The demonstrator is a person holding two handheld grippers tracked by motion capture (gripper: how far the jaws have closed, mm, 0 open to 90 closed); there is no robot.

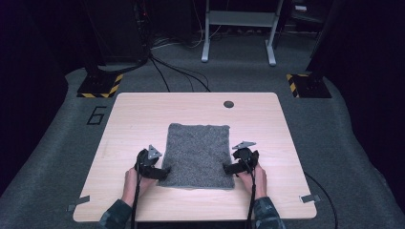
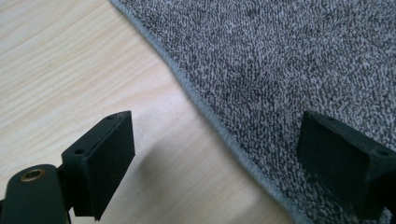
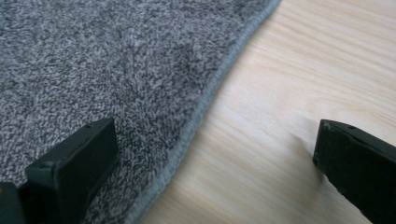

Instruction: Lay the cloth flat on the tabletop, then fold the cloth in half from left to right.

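The left black two-jaw gripper [image 1: 157,170] sits low over the near-left corner of the grey speckled towel [image 1: 198,155], its jaws spread wide. In the left gripper view [image 2: 219,163], one jaw is over the bare wood and the other over the cloth, with the towel's stitched hem [image 2: 210,121] running between them. Nothing is pinched.

The right black two-jaw gripper [image 1: 234,167] mirrors it at the near-right corner, jaws likewise parted. In the right gripper view [image 3: 212,172], one jaw is over the pile and the other over the wood, the hem [image 3: 201,112] passing between them. Whether either jaw touches the surface I cannot tell.

Each tool carries a small grey three-cornered plate [image 1: 153,151], and a black cable trails back along each forearm. The person's hands [image 1: 131,179] come in from the near edge, in patterned sleeves [image 1: 117,214].

The towel lies flat, a rough rectangle, on the pale wooden table [image 1: 133,119], centred between the left and right edges and nearer the near edge than the far one. A small dark round grommet [image 1: 229,103] sits near the far edge. Strips of grey tape [image 1: 78,202] mark the two near corners of the table.
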